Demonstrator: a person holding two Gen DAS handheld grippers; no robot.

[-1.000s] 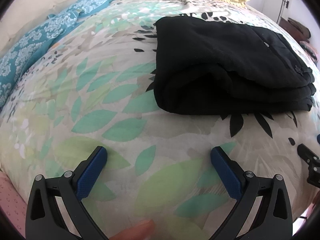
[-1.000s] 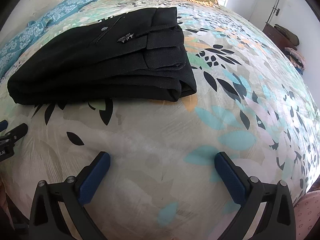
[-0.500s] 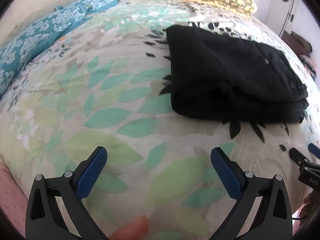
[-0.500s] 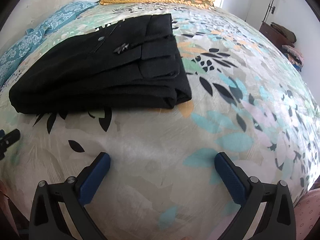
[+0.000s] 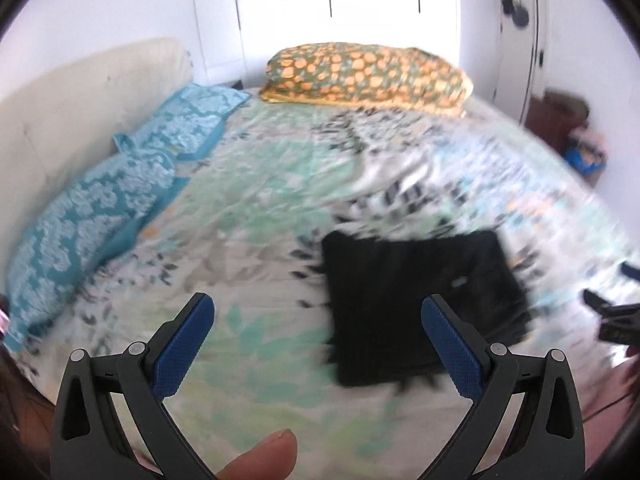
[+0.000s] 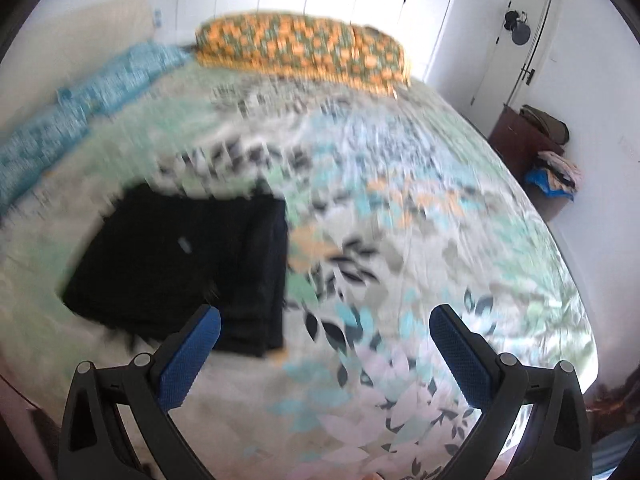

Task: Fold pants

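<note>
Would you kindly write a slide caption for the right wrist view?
Open right tongs held above the floral bedspread, folded black pants lying at left.

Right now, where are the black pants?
The folded black pants lie on the floral bedspread, right of centre in the left wrist view, left of centre in the right wrist view.

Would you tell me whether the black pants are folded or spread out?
Folded: the pants form one compact rectangle on the bedspread.

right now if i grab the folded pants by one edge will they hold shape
Probably not: the pants look like soft cloth in loose stacked layers, so one edge would likely lift and unfold. Pushed, they may drag on the soft bedspread instead of sliding cleanly.
</note>
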